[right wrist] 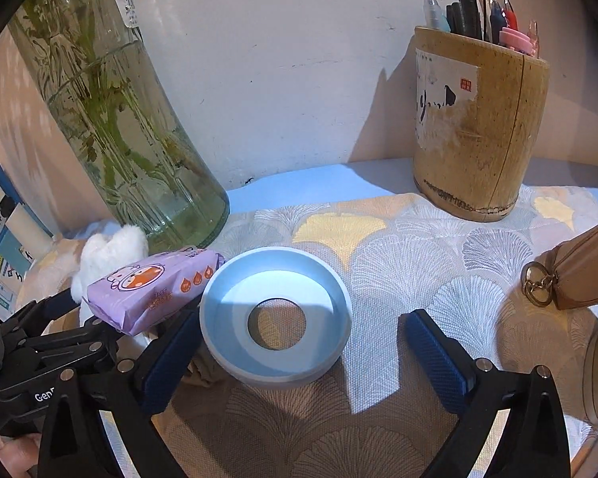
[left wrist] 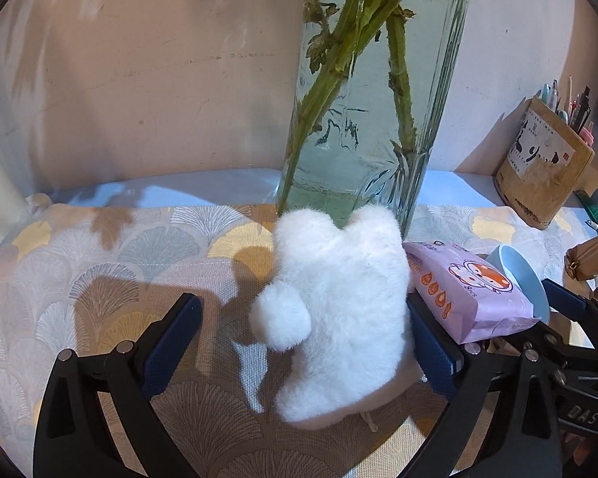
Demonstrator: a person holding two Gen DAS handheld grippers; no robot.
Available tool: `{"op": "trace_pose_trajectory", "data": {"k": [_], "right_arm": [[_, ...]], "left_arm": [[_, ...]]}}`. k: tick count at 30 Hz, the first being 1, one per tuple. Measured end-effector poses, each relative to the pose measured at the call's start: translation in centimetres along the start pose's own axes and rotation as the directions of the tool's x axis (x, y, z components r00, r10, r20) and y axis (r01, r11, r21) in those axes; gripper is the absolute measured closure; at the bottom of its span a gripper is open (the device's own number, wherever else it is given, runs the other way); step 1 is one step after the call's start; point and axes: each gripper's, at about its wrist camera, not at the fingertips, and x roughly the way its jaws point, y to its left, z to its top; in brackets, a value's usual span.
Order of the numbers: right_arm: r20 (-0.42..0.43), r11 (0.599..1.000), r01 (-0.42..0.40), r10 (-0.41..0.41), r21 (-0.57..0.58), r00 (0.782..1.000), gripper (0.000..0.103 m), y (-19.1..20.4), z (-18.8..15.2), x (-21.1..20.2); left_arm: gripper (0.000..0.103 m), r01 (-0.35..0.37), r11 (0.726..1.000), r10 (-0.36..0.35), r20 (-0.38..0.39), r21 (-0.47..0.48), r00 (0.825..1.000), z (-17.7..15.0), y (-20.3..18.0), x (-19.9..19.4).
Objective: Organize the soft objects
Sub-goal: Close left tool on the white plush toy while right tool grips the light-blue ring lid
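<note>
Both claws stand released, jaws spread wide with nothing clamped. Left gripper (left wrist: pixel 305 338) straddles a white plush toy (left wrist: pixel 335 310) lying on the patterned cloth (left wrist: pixel 99 263); the toy's right side lies against the right-hand finger, whether pressed or only touching I cannot tell, while the left-hand finger stands clear of it. Just beyond the toy, at the far edge of the cloth, rises a tall glass vase (left wrist: pixel 378 99) holding water and green stems. Right of the toy, touching it, rests a purple tissue pack (left wrist: pixel 466 290) with a cartoon animal printed on it, its right end leaning on a pale blue ring-shaped dish (left wrist: pixel 526 275).

Right gripper (right wrist: pixel 295 358) hovers around that blue dish (right wrist: pixel 275 318), which sits on the cloth between the blue finger pads (right wrist: pixel 434 362); the left pad is close to its rim, the right pad well apart. From this view the tissue pack (right wrist: pixel 155 286) lies to the left of the dish, with the plush toy (right wrist: pixel 107 251) behind it beside the vase (right wrist: pixel 119 119). A bamboo pen holder (right wrist: pixel 478 127) stands far right against the wall, and a tan bag (right wrist: pixel 578 275) enters from the right edge.
</note>
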Motion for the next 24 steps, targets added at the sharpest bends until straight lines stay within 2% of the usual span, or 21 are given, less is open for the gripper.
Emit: {"op": "trace_pose_trajectory", "data": {"k": [1,3,4,7,10,24], "right_arm": [[0.004,1.0,0.002,-0.002,-0.007,1.0,0.014,0.3,0.0,0.0],[0.01,0.999,-0.012,0.012,-0.036,1.0,0.034,0.8,-0.1,-0.2],[0.011,0.999,-0.014,0.015,-0.053,1.0,0.036,1.1,-0.1,-0.3],[0.013,0.998,-0.012,0.013,-0.058,1.0,0.036,1.2,-0.2,-0.4],[0.011,0.999,-0.037,0.038,-0.038,0.999,0.036,0.8,-0.1,-0.5],[0.004,0.998,-0.065,0.065,-0.017,0.998,0.034,0.4,0.0,-0.1]], "left_arm": [[0.009,0.005,1.0,-0.005,0.004,0.002,1.0,0.0,0.0,0.0],[0.014,0.015,1.0,-0.016,0.013,0.013,1.0,-0.1,-0.2,-0.3],[0.015,0.009,1.0,-0.01,0.016,0.02,1.0,-0.1,-0.4,-0.4],[0.022,0.008,0.999,-0.009,0.023,0.04,1.0,-0.2,-0.8,-0.4],[0.024,0.007,0.999,-0.008,0.027,0.052,1.0,-0.1,-1.2,-0.4],[0.022,0.024,0.999,-0.024,0.016,0.038,1.0,0.0,-0.8,0.1]]}}
